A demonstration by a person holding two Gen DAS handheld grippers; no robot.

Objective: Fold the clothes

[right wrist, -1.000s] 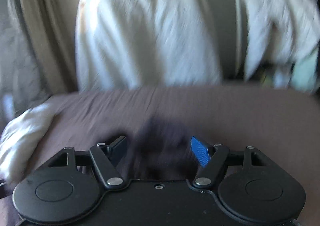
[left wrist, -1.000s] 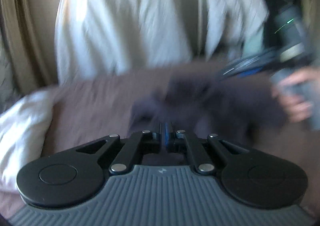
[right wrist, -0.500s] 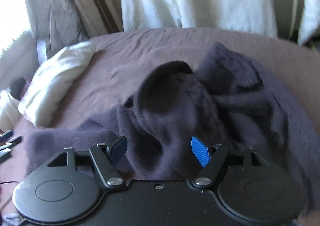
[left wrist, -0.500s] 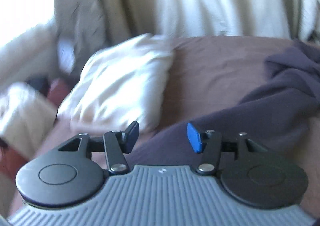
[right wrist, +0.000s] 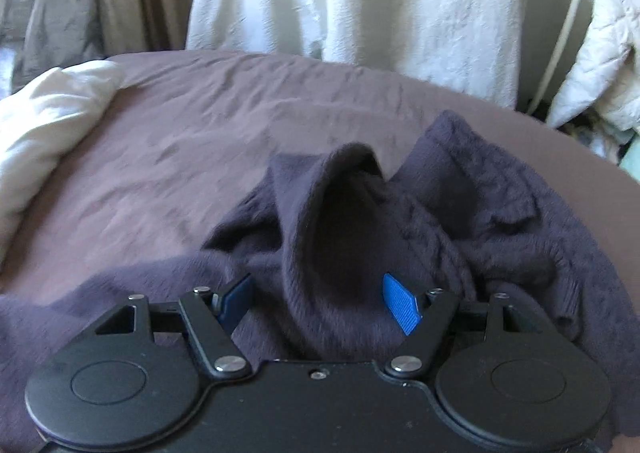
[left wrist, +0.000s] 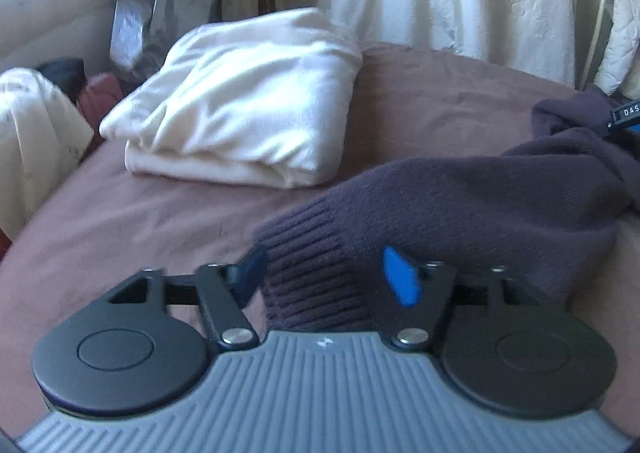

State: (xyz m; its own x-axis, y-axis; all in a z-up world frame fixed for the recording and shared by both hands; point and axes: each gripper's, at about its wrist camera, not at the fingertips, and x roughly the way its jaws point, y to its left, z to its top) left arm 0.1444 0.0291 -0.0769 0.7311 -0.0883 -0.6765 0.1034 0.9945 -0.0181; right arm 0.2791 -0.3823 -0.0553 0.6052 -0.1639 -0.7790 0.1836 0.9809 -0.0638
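A dark purple knit sweater [left wrist: 460, 205] lies crumpled on a brown bedsheet [left wrist: 180, 221]. In the left wrist view its ribbed cuff [left wrist: 308, 277] lies between the open fingers of my left gripper [left wrist: 326, 277]. In the right wrist view the sweater [right wrist: 460, 221] is bunched up, and a raised fold [right wrist: 340, 221] stands between the open fingers of my right gripper [right wrist: 320, 301]. Neither gripper is closed on the cloth.
A folded white blanket [left wrist: 240, 113] lies on the bed at the far left, also in the right wrist view [right wrist: 48, 125]. White bedding [right wrist: 360, 5] hangs behind the bed. More cloth [left wrist: 36, 133] sits at the left edge. A pillow [right wrist: 600, 65] lies far right.
My left gripper opened from shut and swung left to the sweater's cuff. The sweater came down onto the bed in front of my right gripper, which stayed open.
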